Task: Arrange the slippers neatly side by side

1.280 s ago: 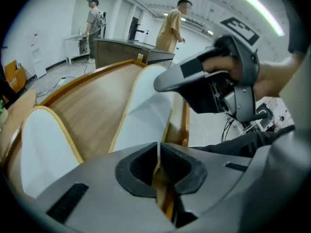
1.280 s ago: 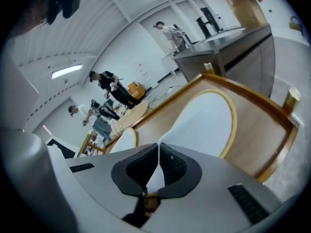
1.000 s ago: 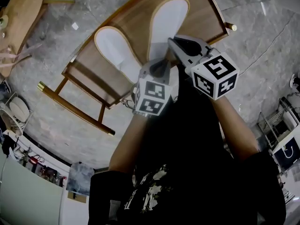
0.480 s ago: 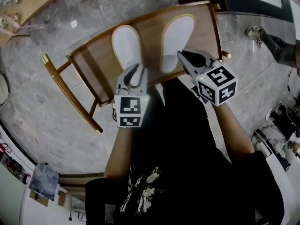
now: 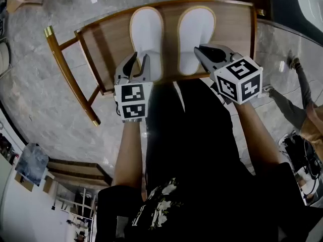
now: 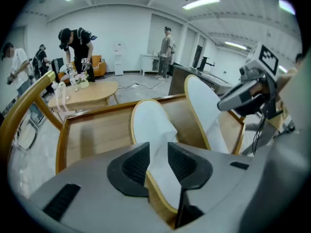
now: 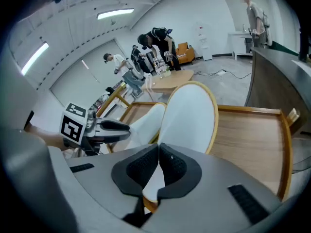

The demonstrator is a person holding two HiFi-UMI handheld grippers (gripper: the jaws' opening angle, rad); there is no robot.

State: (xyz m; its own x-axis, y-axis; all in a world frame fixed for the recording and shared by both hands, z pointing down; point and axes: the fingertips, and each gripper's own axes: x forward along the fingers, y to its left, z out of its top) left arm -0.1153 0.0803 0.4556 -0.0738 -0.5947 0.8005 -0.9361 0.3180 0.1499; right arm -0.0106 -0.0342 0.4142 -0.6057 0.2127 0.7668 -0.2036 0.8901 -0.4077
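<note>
The left gripper [image 5: 137, 62] has just been opening; its jaws stand spread either side of the left slipper's [image 5: 146, 32] near end. The right gripper [image 5: 201, 51] pinches the right slipper's [image 5: 196, 29] near end. Both lie on the table [image 5: 108, 44], parallel (a narrow gap between), long axes running away from the person, broad rounded ends farthest.
</note>
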